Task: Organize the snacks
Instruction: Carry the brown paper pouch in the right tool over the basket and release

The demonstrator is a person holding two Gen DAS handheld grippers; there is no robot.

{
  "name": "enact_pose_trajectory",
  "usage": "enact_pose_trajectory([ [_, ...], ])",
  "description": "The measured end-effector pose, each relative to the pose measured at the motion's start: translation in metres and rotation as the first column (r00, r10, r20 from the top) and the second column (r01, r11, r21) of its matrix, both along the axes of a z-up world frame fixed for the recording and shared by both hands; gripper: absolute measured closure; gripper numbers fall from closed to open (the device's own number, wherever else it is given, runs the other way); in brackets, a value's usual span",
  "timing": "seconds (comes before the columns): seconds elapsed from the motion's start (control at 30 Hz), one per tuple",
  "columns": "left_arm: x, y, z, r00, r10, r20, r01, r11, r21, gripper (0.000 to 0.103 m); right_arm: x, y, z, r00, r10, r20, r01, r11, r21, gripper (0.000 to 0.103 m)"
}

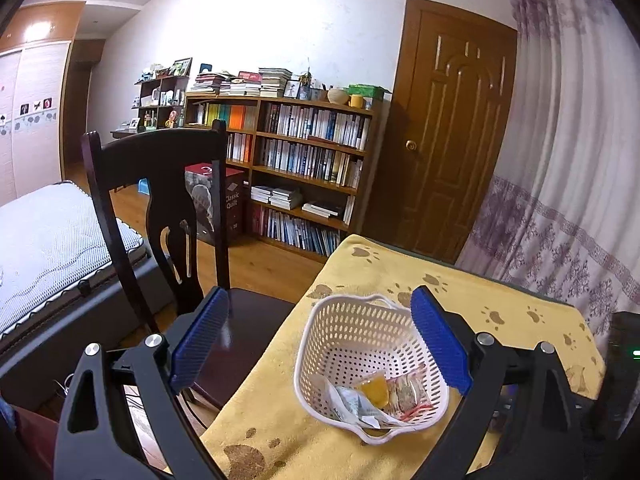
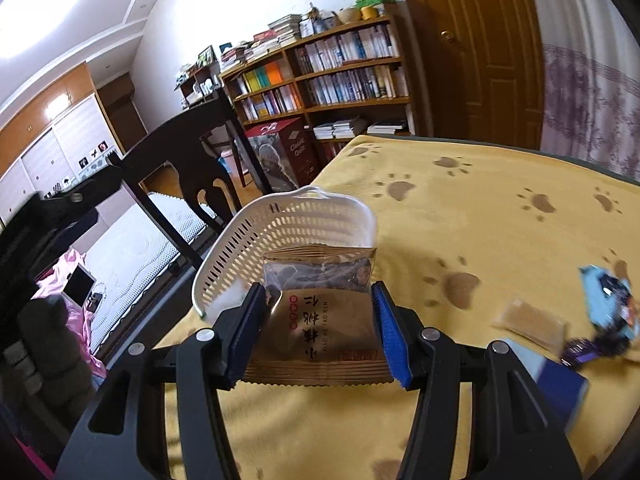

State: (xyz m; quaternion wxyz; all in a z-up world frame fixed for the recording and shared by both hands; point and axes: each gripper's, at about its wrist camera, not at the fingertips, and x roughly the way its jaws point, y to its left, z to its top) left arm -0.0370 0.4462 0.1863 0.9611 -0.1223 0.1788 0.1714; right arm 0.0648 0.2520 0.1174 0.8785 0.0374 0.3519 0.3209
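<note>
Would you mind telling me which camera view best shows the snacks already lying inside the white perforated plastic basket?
The left wrist view: it looks down into the white perforated plastic basket, showing its wrapped snacks. The right wrist view shows only the basket's side, its inside hidden.

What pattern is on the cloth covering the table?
Yellow cloth with brown paw prints, clearest in the right wrist view.

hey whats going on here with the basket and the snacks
A person is sorting snacks into a white basket on a yellow paw-print cloth. The right tool grips a brown snack packet just short of the basket. The left tool is open and empty. Other snacks remain on the cloth.
</note>
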Motion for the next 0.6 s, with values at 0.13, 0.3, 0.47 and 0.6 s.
enact_pose_trajectory([
  [0.13, -0.001, 0.004, 0.001, 1.0, 0.024, 0.003, -0.024, 1.0, 0.006, 0.009, 0.011, 0.031, -0.003, 1.0, 0.016, -0.007, -0.016, 1.0, -0.027, 0.048],
  [0.3, 0.0, 0.007, 0.002, 0.999, 0.032, 0.006, -0.032, 0.999, -0.002, 0.009, 0.02, 0.059, -0.005, 1.0, 0.025, -0.016, -0.025, 0.999, -0.038, 0.046],
  [0.47, 0.0, 0.007, 0.002, 1.0, 0.028, 0.004, -0.028, 1.0, -0.006, 0.009, 0.022, 0.065, -0.006, 0.999, 0.036, -0.024, -0.036, 0.999, -0.008, 0.034],
  [0.6, 0.001, 0.006, 0.002, 1.0, 0.028, 0.003, -0.028, 1.0, -0.006, 0.009, 0.022, 0.054, -0.013, 0.999, 0.02, -0.037, -0.021, 1.0, -0.016, 0.034],
])
